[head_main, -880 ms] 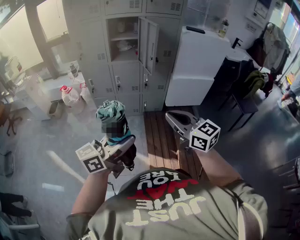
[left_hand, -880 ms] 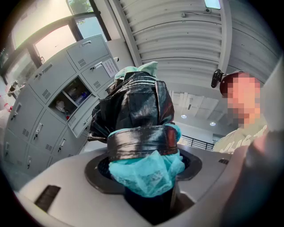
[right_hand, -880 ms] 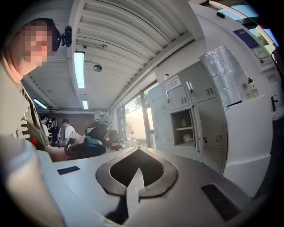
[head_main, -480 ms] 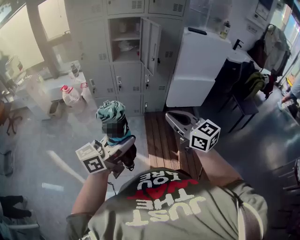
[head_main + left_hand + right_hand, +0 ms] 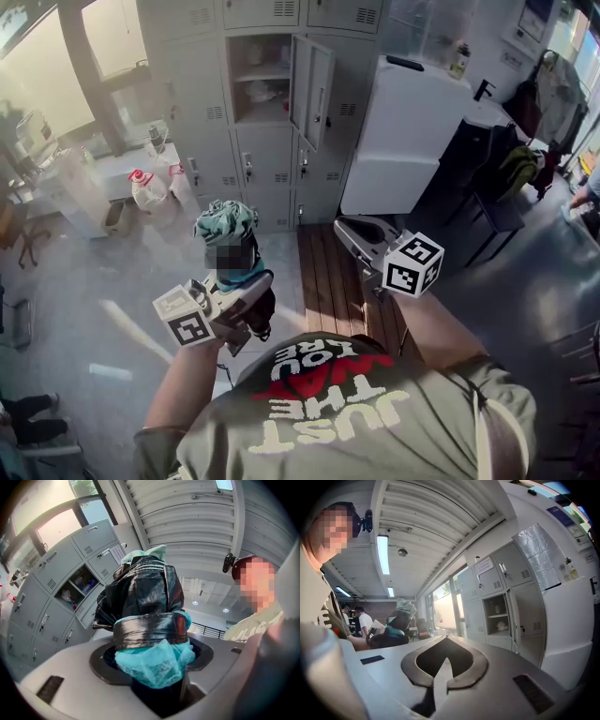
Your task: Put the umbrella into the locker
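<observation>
left claw (image 5: 242, 292) clamped on the folded umbrella (image 5: 225, 225), well short of the open locker (image 5: 261, 84); right claw (image 5: 361, 232) closed, empty. probably light, soft, slippery fabric; best gripped round its bundled middle.

Setting: staff locker area of a shared workplace, indoors.

- A bank of grey metal lockers (image 5: 211, 141) with vent slots and handles lines the far wall. One open locker (image 5: 258, 80) shows shelves, its door (image 5: 312, 89) swung out.
- A white cabinet (image 5: 408, 141) stands just beside the lockers, with a bottle (image 5: 458, 58) at its top back edge.
- Chairs draped with jackets (image 5: 514, 167) stand at right.
- A large window (image 5: 56, 75) is at left, with plastic jugs (image 5: 145, 192) near it.
- Overhead: a ribbed metal ceiling (image 5: 187, 522) and tube lights (image 5: 383, 552).
- People (image 5: 363, 620) sit in the background.
</observation>
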A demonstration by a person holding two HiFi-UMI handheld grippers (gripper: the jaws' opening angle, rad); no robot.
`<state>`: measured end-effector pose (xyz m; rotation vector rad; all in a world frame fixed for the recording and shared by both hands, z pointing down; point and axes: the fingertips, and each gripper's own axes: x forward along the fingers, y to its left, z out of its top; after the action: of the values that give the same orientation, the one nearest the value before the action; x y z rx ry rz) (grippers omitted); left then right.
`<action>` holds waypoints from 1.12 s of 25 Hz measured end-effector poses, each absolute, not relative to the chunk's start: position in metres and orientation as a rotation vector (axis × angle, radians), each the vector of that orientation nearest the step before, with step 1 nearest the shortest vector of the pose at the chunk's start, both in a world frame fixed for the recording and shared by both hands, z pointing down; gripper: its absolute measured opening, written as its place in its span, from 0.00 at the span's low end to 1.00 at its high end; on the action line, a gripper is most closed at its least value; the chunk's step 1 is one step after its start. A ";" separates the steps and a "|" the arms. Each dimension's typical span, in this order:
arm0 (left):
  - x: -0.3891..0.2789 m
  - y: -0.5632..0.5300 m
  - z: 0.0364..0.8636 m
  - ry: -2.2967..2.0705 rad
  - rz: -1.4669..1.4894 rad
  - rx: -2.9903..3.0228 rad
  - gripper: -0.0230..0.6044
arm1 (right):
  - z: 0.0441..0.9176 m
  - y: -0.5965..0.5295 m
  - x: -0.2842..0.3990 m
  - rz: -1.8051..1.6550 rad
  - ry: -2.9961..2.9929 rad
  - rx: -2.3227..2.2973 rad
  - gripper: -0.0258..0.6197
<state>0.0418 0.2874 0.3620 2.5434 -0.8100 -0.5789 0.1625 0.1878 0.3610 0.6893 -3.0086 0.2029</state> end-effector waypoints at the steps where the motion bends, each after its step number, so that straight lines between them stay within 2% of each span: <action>1: 0.039 0.288 0.362 -0.814 -0.577 2.543 0.50 | 0.360 0.186 0.159 0.204 -3.012 0.684 0.09; 16: 0.009 0.233 0.352 -0.901 -0.549 2.553 0.50 | 0.353 0.119 0.115 0.208 -3.065 0.573 0.09; 28: -0.011 0.076 0.346 -0.938 -0.531 2.552 0.50 | 0.360 -0.032 0.093 0.225 -3.096 0.510 0.09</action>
<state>-0.0113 0.0761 0.3461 2.5524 -0.9383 -0.5312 0.0925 -0.0319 0.3601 0.5098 -3.0959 0.2246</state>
